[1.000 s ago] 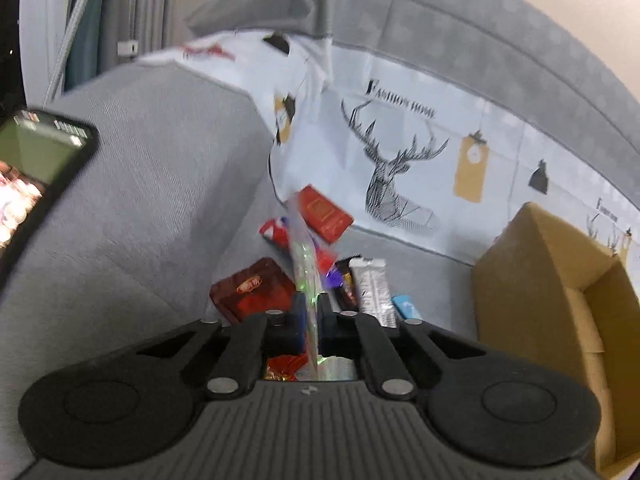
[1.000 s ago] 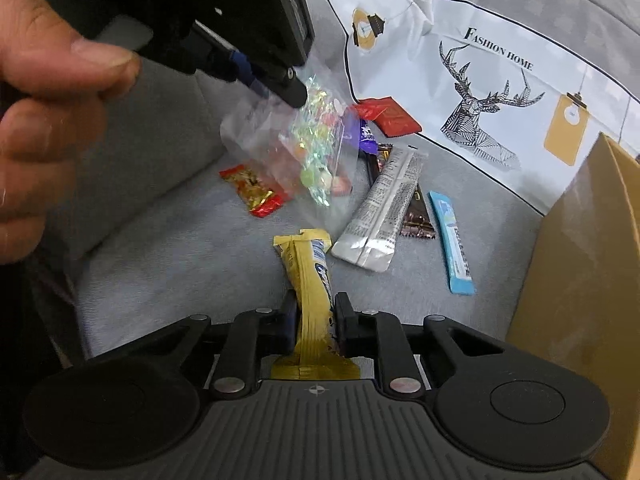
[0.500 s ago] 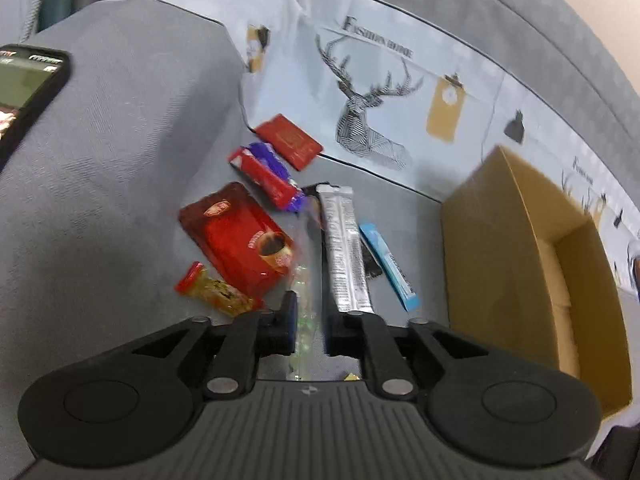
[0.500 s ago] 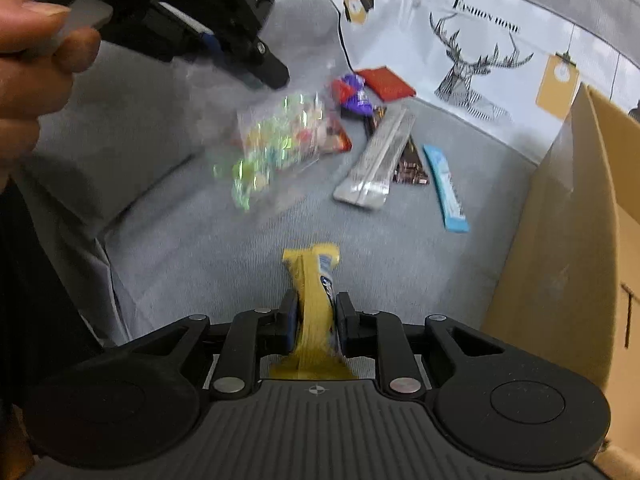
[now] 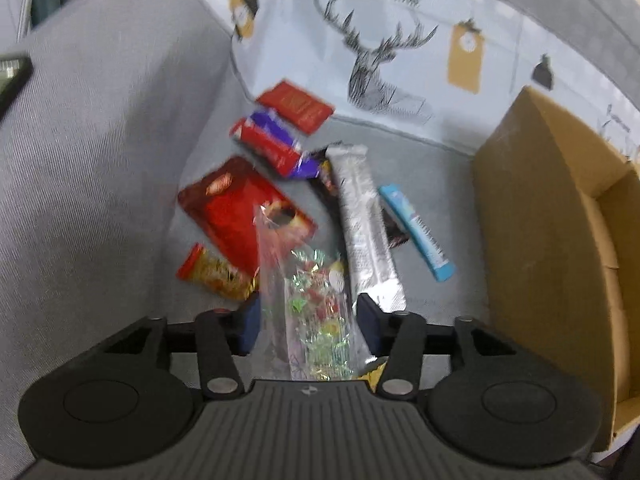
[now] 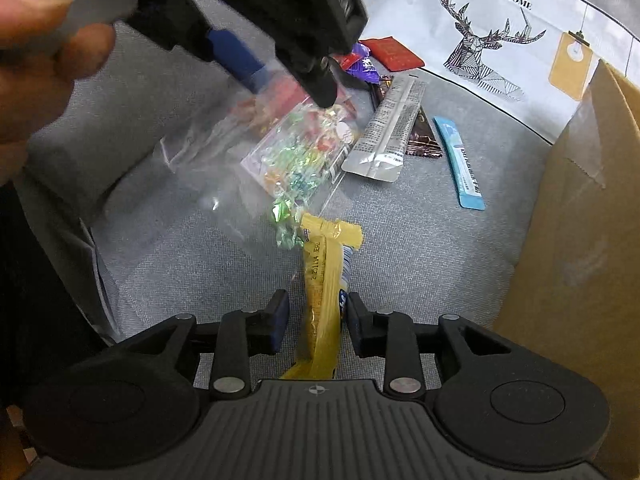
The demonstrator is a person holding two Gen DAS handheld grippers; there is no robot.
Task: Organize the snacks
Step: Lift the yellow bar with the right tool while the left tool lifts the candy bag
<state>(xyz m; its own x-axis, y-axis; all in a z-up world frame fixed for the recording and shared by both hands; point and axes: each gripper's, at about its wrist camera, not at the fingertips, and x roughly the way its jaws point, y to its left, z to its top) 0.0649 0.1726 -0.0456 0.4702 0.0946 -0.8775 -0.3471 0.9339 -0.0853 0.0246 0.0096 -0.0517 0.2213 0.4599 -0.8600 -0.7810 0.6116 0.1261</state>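
- Candy bag point(image 5: 308, 300): clear plastic full of small foil-wrapped sweets in green, red and yellow. It sits between the fingers of the left gripper point(image 5: 308, 320), its long axis running away from the camera toward the far pile of snacks.
- The left jaws have just been opening. They now stand apart, with the bag loose in the gap; blur keeps me from seeing whether either pad brushes the plastic. From the right wrist view the bag point(image 6: 304, 148) sags below those fingers, and its lower edge looks to be down on the grey sofa cushion point(image 6: 420, 248).
- The right gripper point(image 6: 316, 320) has also just been opening. A yellow bar point(image 6: 324, 280) lies lengthwise in its gap, pointing straight ahead. The left pad is clear of the wrapper; the right pad is just beside it.
- The bar's far end is near the candy bag's lower corner, possibly touching it.
- Cardboard box point(image 6: 580, 220) stands open on the right, nearer the right gripper than the left; I judge it to be where the snacks go.
- Further off lie a silver sachet point(image 5: 366, 232), a blue stick point(image 5: 416, 232), a large red packet point(image 5: 240, 208) and a small red-and-gold sweet point(image 5: 216, 276).
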